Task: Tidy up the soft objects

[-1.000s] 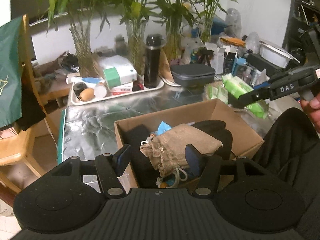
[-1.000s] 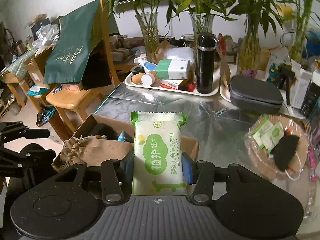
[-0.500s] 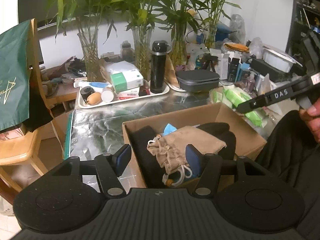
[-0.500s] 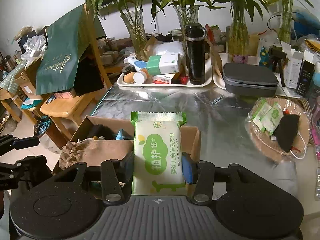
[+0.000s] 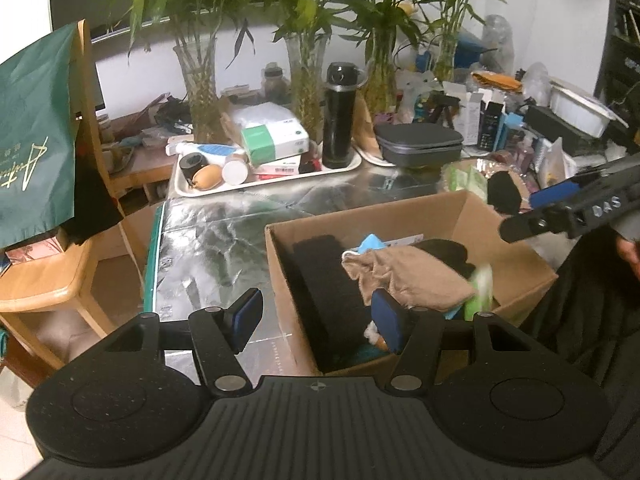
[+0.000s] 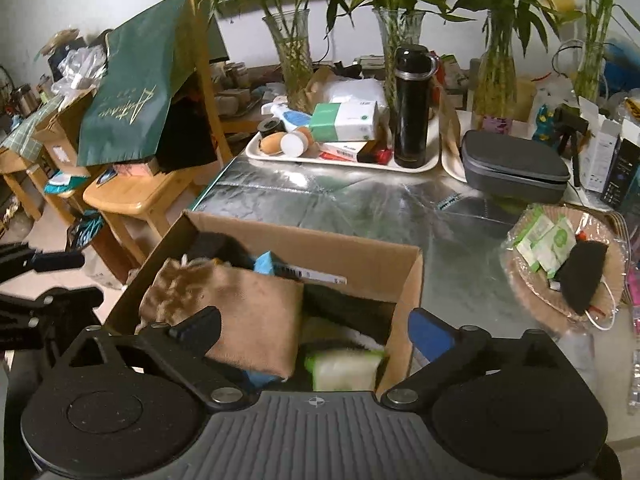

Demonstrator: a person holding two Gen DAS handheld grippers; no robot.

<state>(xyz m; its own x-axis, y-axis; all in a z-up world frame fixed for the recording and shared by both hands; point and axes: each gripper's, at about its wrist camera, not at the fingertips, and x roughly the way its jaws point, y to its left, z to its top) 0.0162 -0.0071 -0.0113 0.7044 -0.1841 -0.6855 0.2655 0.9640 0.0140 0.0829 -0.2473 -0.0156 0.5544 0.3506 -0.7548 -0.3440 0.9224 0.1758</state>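
Over the box (image 6: 404,280), my right gripper (image 6: 316,332) is opening, empty; the soft, light pack (image 6: 344,368) drops in.

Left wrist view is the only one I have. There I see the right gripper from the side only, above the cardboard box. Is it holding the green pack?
Observer: No. In the right wrist view the right gripper has its jaws opening, with nothing pressed between them. The green pack lies below it, inside the cardboard box.
Operator: Where in the box does it lie?
Observer: At the box's near end, close to the camera, beside the tan pouch.
Operator: Is anything soft left outside the box?
Observer: Yes. The basket on the table holds small green packets and a black mask.
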